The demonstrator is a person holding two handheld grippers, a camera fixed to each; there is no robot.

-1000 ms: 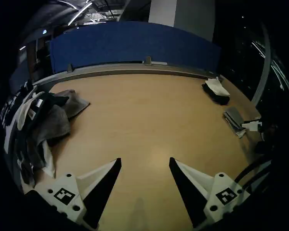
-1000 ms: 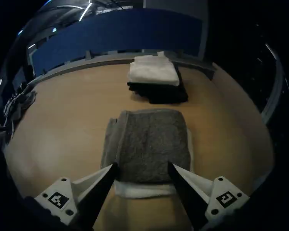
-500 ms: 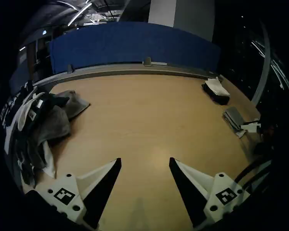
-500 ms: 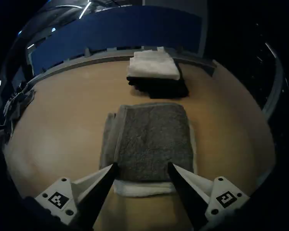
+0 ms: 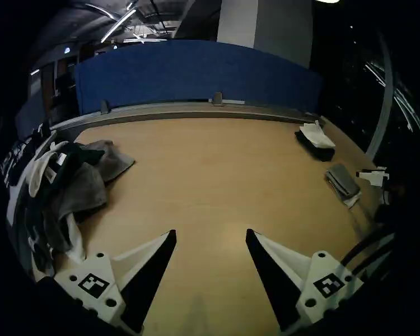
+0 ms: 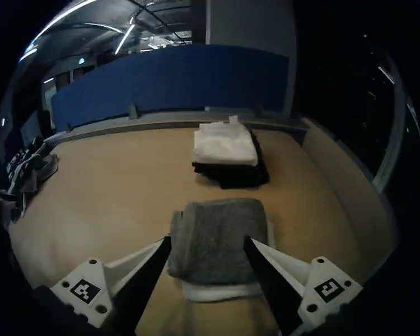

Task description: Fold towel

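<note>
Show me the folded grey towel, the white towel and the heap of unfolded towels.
folded grey towel (image 6: 218, 241), right gripper view, middle of top face
white towel (image 6: 225, 144), right gripper view, top face
heap of unfolded towels (image 5: 80, 193), left gripper view, grey cloth

Folded grey towel (image 6: 218, 238) lies flat, apparently white-edged.

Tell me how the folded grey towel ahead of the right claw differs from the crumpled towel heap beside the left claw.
The folded grey terry towel is a neat flat rectangle; the crumpled heap of grey, white and dark towels is loose and unfolded. The grey towel is one colour and rests on a folded white towel; the heap mixes colours. Both lie on the light wooden table.
</note>
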